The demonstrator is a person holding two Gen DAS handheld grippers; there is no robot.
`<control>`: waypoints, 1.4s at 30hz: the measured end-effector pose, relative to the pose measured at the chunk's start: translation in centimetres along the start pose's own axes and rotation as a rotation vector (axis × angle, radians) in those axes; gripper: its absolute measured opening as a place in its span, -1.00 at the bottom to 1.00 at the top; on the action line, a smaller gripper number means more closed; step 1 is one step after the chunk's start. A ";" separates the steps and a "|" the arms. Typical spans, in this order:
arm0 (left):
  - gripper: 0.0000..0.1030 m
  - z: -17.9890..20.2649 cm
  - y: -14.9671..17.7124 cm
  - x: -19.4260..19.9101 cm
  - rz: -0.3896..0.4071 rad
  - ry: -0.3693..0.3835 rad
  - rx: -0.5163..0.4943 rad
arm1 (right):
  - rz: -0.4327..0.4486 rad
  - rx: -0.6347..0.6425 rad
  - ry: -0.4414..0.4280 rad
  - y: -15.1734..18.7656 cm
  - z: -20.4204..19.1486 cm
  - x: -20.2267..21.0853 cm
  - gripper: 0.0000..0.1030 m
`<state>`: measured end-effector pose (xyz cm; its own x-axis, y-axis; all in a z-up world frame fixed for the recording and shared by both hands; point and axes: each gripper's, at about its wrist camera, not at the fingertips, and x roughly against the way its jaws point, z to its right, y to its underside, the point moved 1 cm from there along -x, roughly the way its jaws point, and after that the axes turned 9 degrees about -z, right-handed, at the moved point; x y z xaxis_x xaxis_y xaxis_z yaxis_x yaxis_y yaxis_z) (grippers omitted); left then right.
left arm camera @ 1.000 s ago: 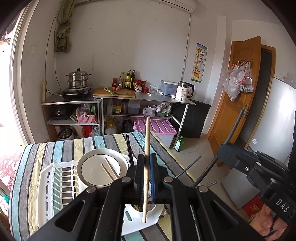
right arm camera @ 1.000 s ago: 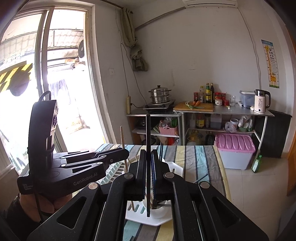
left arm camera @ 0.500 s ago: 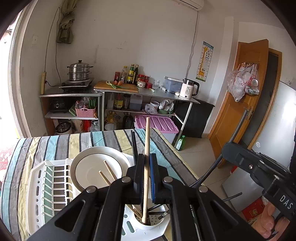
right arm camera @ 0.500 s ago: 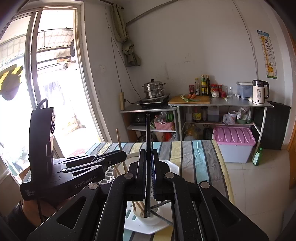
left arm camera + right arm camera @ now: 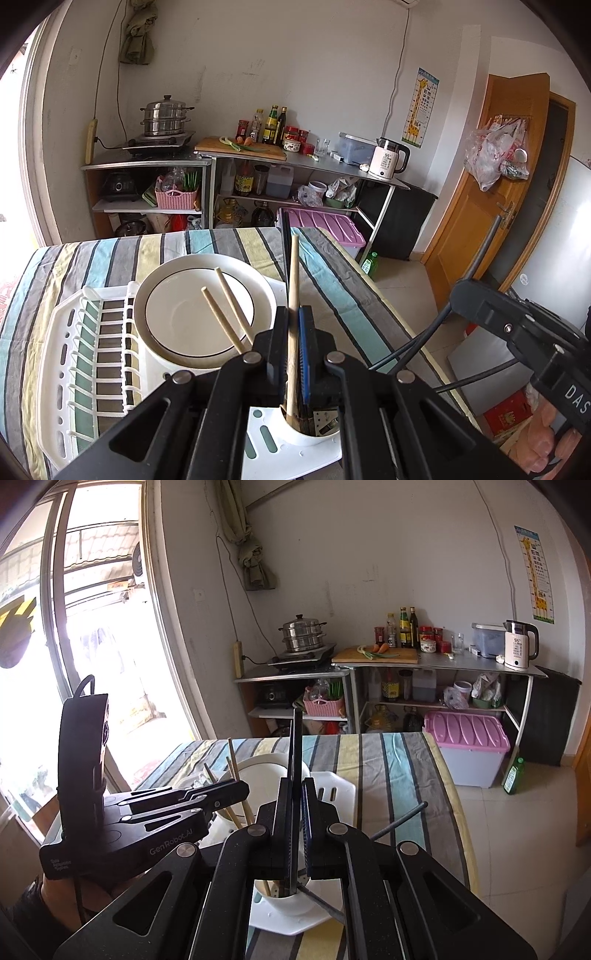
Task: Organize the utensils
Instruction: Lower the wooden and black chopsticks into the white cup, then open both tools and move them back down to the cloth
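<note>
While upright over cup [image 5: 310, 430] | left gripper [image 5: 293, 343] pinches wooden chopstick [image 5: 293, 280] | right gripper [image 5: 297, 812] pinches black chopstick [image 5: 297, 746]

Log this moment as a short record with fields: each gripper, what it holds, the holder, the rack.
left gripper: shut on wooden chopstick, upright, lower end inside the utensil cup
right gripper: shut on black chopstick, upright, tip down in the same cup
utensil cup: white, at the corner of the dish rack; already holds other wooden and black chopsticks
dish rack: white plastic, on the striped tablecloth
white plate: stands in the rack
</note>
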<state>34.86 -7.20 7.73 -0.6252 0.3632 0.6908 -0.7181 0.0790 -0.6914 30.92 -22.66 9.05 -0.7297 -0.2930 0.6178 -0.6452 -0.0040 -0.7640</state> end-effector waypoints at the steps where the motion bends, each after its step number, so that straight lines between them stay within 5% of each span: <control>1: -0.88 -0.1 0.2 -0.1 -0.006 -0.004 0.001 | -0.007 -0.001 0.002 0.1 0.0 -0.1 -0.91; 14: -0.88 -0.8 1.2 0.1 -0.022 -0.022 0.022 | -0.055 0.007 0.024 0.6 0.5 -0.6 -0.90; 18: -0.88 -1.2 1.4 0.6 -0.015 -0.024 0.029 | -0.047 0.012 0.036 0.6 0.4 -0.1 -0.68; 26: -0.88 -1.2 2.9 2.1 -0.008 -0.034 0.024 | -0.029 0.004 0.033 1.6 0.5 1.6 -0.67; 42: -0.62 -1.2 11.7 10.1 0.063 -0.063 0.033 | 0.027 0.003 -0.007 8.7 -1.3 8.1 -0.47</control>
<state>20.51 -1.54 6.36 -0.6866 0.3069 0.6591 -0.6859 0.0271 -0.7272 19.08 -23.88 7.65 -0.7450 -0.2999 0.5958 -0.6248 0.0011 -0.7808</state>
